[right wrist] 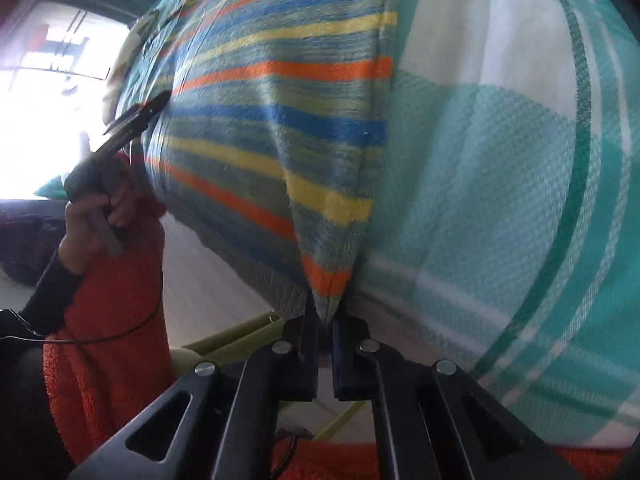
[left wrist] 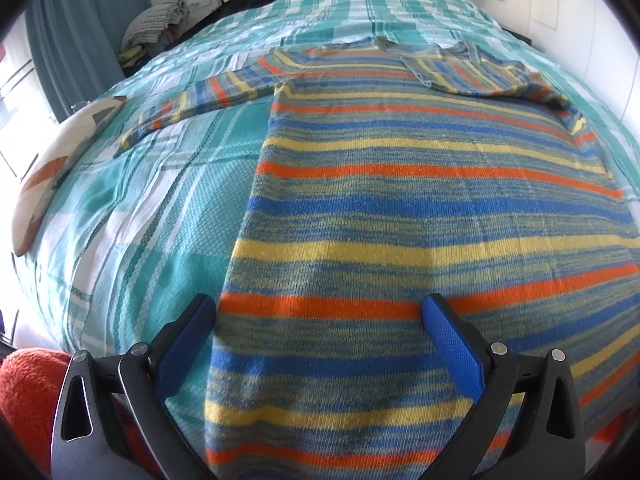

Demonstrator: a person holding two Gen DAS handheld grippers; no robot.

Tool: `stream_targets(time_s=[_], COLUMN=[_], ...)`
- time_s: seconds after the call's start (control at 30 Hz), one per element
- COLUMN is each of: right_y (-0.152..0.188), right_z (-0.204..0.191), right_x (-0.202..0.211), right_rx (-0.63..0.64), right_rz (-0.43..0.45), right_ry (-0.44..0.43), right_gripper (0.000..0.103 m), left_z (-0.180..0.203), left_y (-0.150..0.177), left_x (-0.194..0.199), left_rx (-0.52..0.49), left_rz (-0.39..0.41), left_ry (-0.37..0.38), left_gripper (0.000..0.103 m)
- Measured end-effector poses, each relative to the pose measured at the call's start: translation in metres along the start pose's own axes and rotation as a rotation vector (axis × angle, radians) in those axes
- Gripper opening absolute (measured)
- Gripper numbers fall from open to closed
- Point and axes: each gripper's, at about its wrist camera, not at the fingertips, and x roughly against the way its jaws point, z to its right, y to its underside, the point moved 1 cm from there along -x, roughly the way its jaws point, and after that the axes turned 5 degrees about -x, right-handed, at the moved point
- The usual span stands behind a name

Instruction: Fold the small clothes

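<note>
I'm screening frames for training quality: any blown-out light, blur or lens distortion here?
Left wrist view: sharp, but fisheye bulges the striped sweater and bedspread. Right wrist view: window blown out white, sweater softly blurred.

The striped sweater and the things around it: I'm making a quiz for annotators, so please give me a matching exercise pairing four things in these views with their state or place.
Things:
1. left gripper
2. right gripper
3. sweater's left sleeve
4. cushion

States or places:
A. shut on the sweater's bottom corner
B. lying at the bed's left edge
C. open, over the sweater's hem
D. stretched out flat on the plaid bedspread

Pairs: 1-C, 2-A, 3-D, 4-B

The sweater lies spread on the bedspread.
</note>
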Motion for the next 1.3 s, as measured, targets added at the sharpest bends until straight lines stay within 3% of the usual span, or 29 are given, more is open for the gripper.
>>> stream_targets(time_s=[0.2, 0.3, 0.37, 0.43, 0.5, 0.6, 0.67, 0.7, 0.83, 0.93, 0.97, 1.0, 1.1, 1.2, 1.3], right_y=[0.016, 0.007, 0.008, 0.008, -0.002, -0.037, -0.071, -0.093, -0.186, -0.228, -0.231, -0.229, -0.217, -0.204, -0.196], right_z=[-0.004, 0.007, 0.006, 0.004, -0.008, -0.027, -0.037, -0.039, -0.029, -0.004, 0.008, 0.019, 0.004, -0.005, -0.014], right_x=[-0.005, -0.012, -0.008, 0.013, 0.043, 0.087, 0.1, 0.102, 0.069, 0.052, 0.045, 0.043, 0.045, 0.059, 0.085], right_rx=[-0.035, -0.113, -0.122, -0.083, -0.016, 0.087, 0.153, 0.185, 0.237, 0.134, 0.093, 0.082, 0.159, 0.215, 0.222], right_rz=[-0.035, -0.031, -0.037, 0.012, 0.15, 0.406, 0.55, 0.599, 0.602, 0.66, 0.642, 0.639, 0.64, 0.598, 0.623], right_ry=[0.189, 0.164, 0.133, 0.189, 0.268, 0.463, 0.521, 0.534, 0.574, 0.723, 0.758, 0.733, 0.754, 0.704, 0.609], right_gripper=[0.004, 0.005, 0.016, 0.022, 0.022, 0.027, 0.045, 0.046, 0.045, 0.024, 0.031, 0.032, 0.033, 0.033, 0.033], left_z=[0.003, 0.003, 0.001, 0.0, 0.001, 0.005, 0.008, 0.009, 0.009, 0.007, 0.007, 0.007, 0.007, 0.006, 0.006], left_y=[0.0, 0.001, 0.003, 0.003, 0.001, 0.0, -0.001, -0.001, 0.002, 0.004, 0.004, 0.003, 0.001, -0.002, -0.001], left_x=[0.0, 0.001, 0.003, 0.003, 0.002, 0.001, 0.0, 0.0, 0.002, 0.003, 0.004, 0.004, 0.002, 0.0, 0.0], left_rx=[-0.031, -0.03, -0.031, -0.029, -0.027, -0.025, -0.034, -0.042, -0.05, -0.051, -0.053, -0.057, -0.069, -0.059, -0.048], left_rz=[-0.013, -0.016, -0.022, -0.025, -0.025, -0.016, -0.006, 0.002, 0.016, 0.013, 0.011, 0.008, -0.003, -0.018, -0.022], left_ry=[0.003, 0.003, 0.011, 0.017, 0.017, 0.009, 0.0, -0.006, -0.012, -0.012, -0.011, -0.009, -0.003, 0.009, 0.016], left_gripper=[0.103, 0.103, 0.102, 0.102, 0.102, 0.102, 0.102, 0.103, 0.103, 0.103, 0.103, 0.103, 0.103, 0.103, 0.103])
